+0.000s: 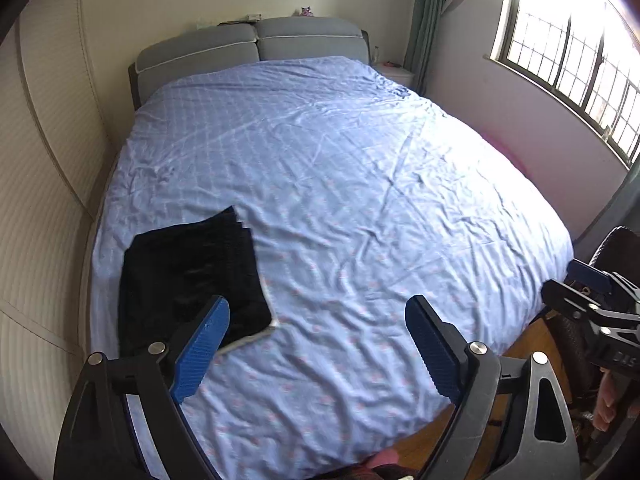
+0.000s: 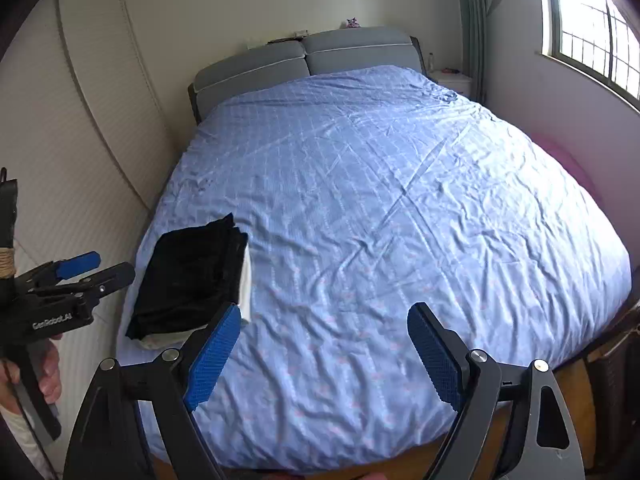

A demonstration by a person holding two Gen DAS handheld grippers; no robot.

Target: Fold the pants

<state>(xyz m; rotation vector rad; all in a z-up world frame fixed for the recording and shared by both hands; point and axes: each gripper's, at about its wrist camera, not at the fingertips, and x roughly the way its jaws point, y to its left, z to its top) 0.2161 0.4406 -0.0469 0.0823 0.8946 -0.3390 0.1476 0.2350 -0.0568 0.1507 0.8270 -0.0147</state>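
Black pants (image 1: 192, 276) lie folded into a compact rectangle on the near left part of the blue bed sheet (image 1: 340, 184); a pale edge shows under their near corner. They also show in the right wrist view (image 2: 192, 276). My left gripper (image 1: 316, 312) is open and empty, held above the bed's near edge, its left finger in front of the pants' near corner. My right gripper (image 2: 324, 320) is open and empty, to the right of the pants. The right gripper shows at the left view's right edge (image 1: 592, 280), and the left gripper at the right view's left edge (image 2: 92, 268).
A grey headboard (image 1: 256, 48) stands at the far end. A white wall (image 1: 44, 184) runs along the bed's left side. A window (image 1: 572, 60) and green curtain (image 1: 428, 20) are at right. Wooden floor (image 1: 528, 348) and a dark chair (image 1: 616, 248) lie near right.
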